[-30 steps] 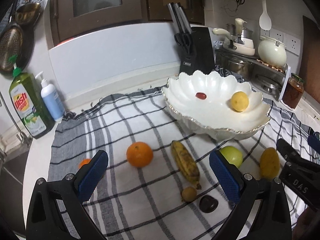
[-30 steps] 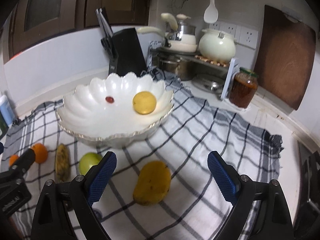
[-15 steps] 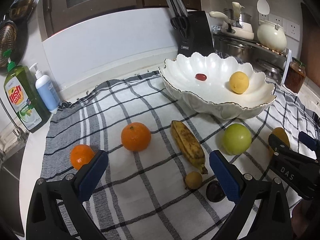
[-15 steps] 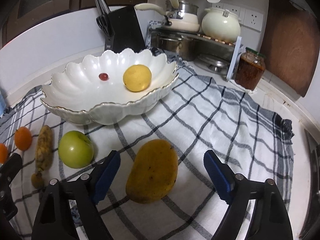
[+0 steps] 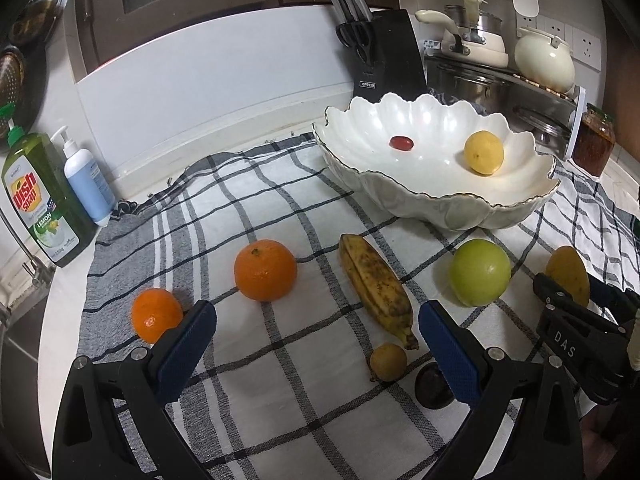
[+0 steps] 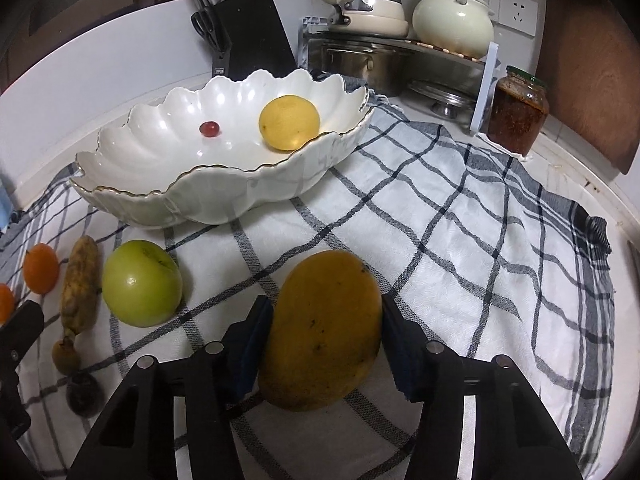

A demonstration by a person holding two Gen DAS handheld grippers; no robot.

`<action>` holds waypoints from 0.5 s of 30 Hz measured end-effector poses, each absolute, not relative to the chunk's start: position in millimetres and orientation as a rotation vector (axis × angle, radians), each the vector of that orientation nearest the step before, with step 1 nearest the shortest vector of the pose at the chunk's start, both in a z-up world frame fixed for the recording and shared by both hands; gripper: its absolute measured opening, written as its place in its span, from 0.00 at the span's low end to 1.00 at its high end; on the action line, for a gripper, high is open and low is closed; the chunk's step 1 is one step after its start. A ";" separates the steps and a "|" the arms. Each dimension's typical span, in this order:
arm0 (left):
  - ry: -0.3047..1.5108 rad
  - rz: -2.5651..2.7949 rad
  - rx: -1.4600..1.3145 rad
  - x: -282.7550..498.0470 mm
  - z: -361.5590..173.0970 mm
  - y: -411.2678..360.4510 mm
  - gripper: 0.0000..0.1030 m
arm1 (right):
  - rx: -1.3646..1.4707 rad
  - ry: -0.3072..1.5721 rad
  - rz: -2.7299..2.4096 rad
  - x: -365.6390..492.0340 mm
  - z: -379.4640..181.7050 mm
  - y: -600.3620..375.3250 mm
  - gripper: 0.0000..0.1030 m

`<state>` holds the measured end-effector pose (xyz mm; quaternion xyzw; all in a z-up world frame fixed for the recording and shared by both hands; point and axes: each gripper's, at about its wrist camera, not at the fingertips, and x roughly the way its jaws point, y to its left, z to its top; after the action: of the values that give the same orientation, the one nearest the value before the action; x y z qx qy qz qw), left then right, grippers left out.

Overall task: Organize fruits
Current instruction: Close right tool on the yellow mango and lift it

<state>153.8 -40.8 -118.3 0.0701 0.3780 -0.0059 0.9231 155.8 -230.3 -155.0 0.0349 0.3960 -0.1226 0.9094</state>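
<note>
Mango (image 6: 322,330) now pinched by right hand-held gripper (image 6: 324,340), previously wide apart; left hand-held gripper (image 5: 316,344) open.

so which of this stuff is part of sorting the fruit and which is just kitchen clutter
Part of the job: bowl, mango between the right gripper's jaws, green apple, banana, two oranges, lemon.

Just lying about: knife block, dish soap, jar, pots.

A white cloth checked with black and grey lines (image 6: 460,216) carries a glossy white scalloped bowl with a gold rim (image 6: 224,188). Inside it lie a yellow lemon (image 6: 289,128) and a red grape (image 6: 209,129). Beside the bowl sit a green apple (image 6: 141,283), a brown-speckled yellow banana (image 5: 376,288) and a yellow-orange mango (image 6: 324,328).
</note>
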 end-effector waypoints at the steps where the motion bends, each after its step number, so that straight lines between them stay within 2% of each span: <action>1: 0.774 -0.012 0.148 153.3 -117.7 -41.2 1.00 | 0.077 0.817 -0.249 155.3 -154.8 -230.8 0.52; 15: 0.754 0.002 0.126 141.8 -101.3 -18.3 1.00 | 0.076 0.746 -0.195 140.9 -119.6 -209.2 0.52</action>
<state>141.8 -18.3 -101.3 0.0615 0.3678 0.0010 0.9279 140.9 -209.2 -119.6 0.0371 0.3636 -0.0950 0.9259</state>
